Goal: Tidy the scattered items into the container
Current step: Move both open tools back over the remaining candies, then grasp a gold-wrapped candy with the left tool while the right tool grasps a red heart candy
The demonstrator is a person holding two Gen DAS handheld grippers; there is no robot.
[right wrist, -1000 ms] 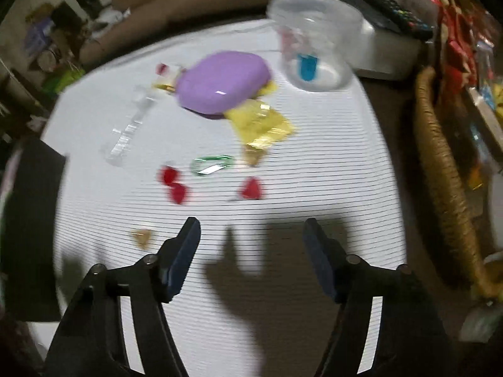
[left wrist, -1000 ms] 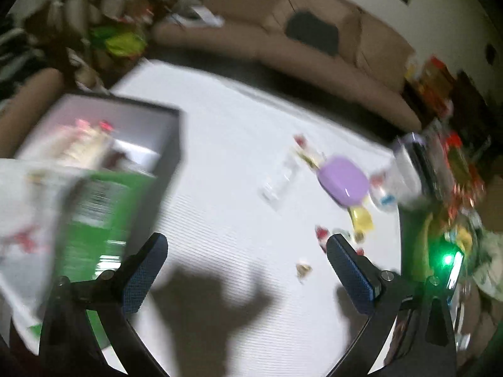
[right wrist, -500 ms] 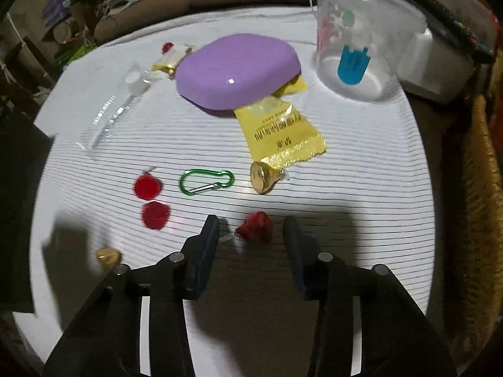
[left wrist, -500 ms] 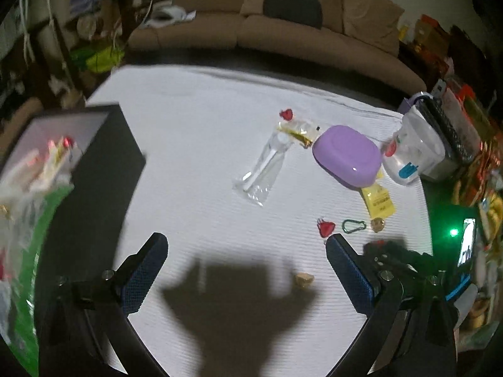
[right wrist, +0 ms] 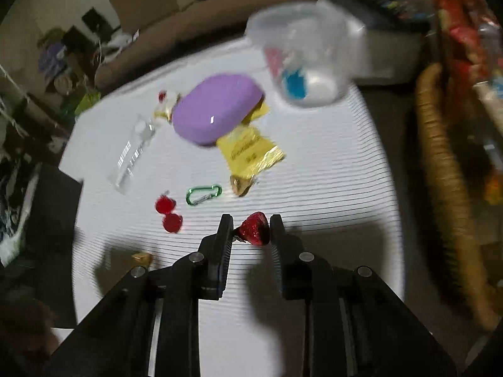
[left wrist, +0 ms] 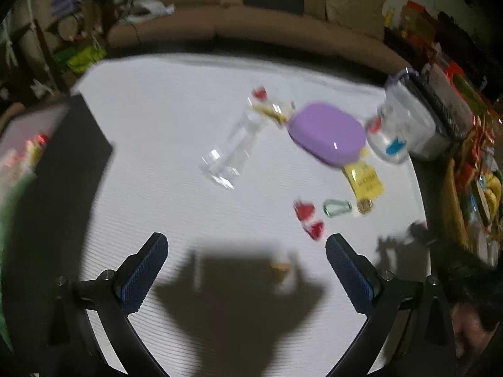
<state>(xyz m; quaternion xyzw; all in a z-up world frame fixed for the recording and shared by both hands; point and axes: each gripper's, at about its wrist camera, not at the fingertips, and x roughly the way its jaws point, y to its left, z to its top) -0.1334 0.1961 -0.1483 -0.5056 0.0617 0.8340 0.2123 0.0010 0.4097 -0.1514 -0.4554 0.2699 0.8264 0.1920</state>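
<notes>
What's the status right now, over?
Right gripper shut on red foil-wrapped candy. Left gripper open, empty, above white table. Black container box far left; nothing in the way.

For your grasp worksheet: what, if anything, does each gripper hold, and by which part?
The right gripper pinches a red foil-wrapped candy across its sides, jaws nearly closed. The left gripper holds nothing; its jaws stand wide apart.

The left tongs (left wrist: 246,253) have matte black angular arms with silver round screws and blue ribbed pads (left wrist: 143,271). The right tongs (right wrist: 251,231) are likewise black, with silver screw heads and dark finely ribbed pads (right wrist: 225,248).
</notes>
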